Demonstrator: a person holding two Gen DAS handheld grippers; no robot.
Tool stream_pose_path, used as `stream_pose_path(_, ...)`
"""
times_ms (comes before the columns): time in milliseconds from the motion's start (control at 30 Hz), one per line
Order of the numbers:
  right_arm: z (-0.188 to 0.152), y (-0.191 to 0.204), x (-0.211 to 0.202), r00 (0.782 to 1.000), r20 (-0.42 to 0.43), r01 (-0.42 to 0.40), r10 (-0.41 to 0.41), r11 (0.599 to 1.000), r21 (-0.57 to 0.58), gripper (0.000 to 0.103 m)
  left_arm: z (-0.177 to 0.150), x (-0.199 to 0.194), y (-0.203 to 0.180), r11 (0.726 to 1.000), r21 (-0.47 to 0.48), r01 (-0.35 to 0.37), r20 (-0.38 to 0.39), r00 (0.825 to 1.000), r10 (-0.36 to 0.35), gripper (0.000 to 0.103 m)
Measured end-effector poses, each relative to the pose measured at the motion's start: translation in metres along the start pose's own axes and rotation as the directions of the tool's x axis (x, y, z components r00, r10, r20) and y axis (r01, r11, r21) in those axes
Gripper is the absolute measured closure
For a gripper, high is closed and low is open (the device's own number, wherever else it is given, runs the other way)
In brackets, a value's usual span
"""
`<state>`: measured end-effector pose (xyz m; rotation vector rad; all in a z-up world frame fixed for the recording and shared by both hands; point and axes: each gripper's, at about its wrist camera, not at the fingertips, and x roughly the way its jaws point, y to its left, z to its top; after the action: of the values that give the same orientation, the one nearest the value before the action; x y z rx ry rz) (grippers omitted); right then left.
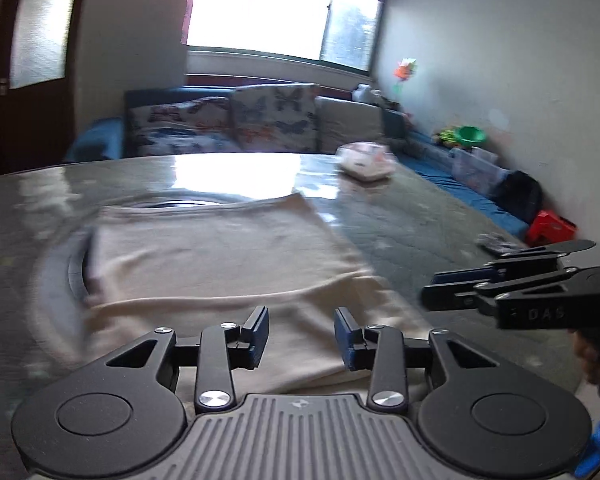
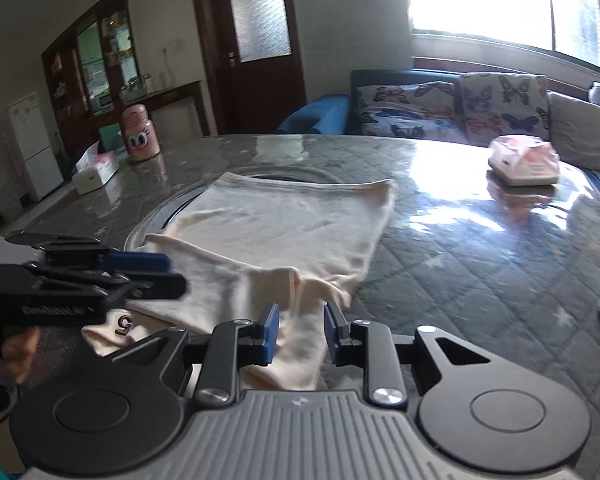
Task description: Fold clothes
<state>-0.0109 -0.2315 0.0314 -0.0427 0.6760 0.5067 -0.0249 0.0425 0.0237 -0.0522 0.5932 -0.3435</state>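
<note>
A round table under a glossy quilted grey cover fills most of both views, with a sofa of butterfly-print cushions behind it below a bright window. On the table, lying partly over a round inset at its middle, is a cream garment, folded into a rough rectangle; its near edge is bunched and rumpled, and a flap with a small dark mark sticks out at the near left corner. The left gripper hangs just above the near part of the cloth with its blue-padded jaws spread apart and nothing between them. The right gripper also has its jaws apart, and a ridge of the cloth's near edge runs through the gap (whether the pads touch it I cannot tell). Farther off sit a tissue pack at the right, a pink bottle with a cartoon face and a white box at the left.
</note>
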Motion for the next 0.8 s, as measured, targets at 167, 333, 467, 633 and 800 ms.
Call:
stream_pose_path(167, -0.001, 0.009, 0.024, 0.999, -0.046, -0.017, 0.017, 1.0, -0.005, 0.072, -0.013, -0.012, 0.046, 0.993, -0.069, -0.101, -0.028, 0.995, 0.099, 0.066)
stream_pose_path(333, -0.009, 0.016, 0.034, 0.996, -0.088, -0.016, 0.015, 1.0, -0.016, 0.073, -0.028, -0.016, 0.067, 0.987, -0.068, -0.143, -0.062, 0.988, 0.139, 0.066)
stream_pose_path(467, -0.007, 0.019, 0.032, 0.996, -0.092, 0.001, -0.003, 1.0, -0.028, 0.091, -0.035, -0.016, 0.07, 0.988, -0.051, -0.147, -0.066, 0.987, 0.143, 0.066)
stream_pose_path(633, -0.004, 0.025, 0.021, 0.996, -0.079, 0.032, -0.036, 0.998, -0.055, 0.098, -0.036, -0.015, 0.07, 0.987, -0.008, -0.163, -0.069, 0.984, 0.162, 0.065)
stream_pose_path(800, -0.007, 0.017, 0.023, 0.993, -0.108, 0.04, -0.044, 0.999, -0.035, 0.096, -0.031, -0.017, 0.073, 0.989, 0.001, -0.149, -0.075, 0.986, 0.149, 0.065)
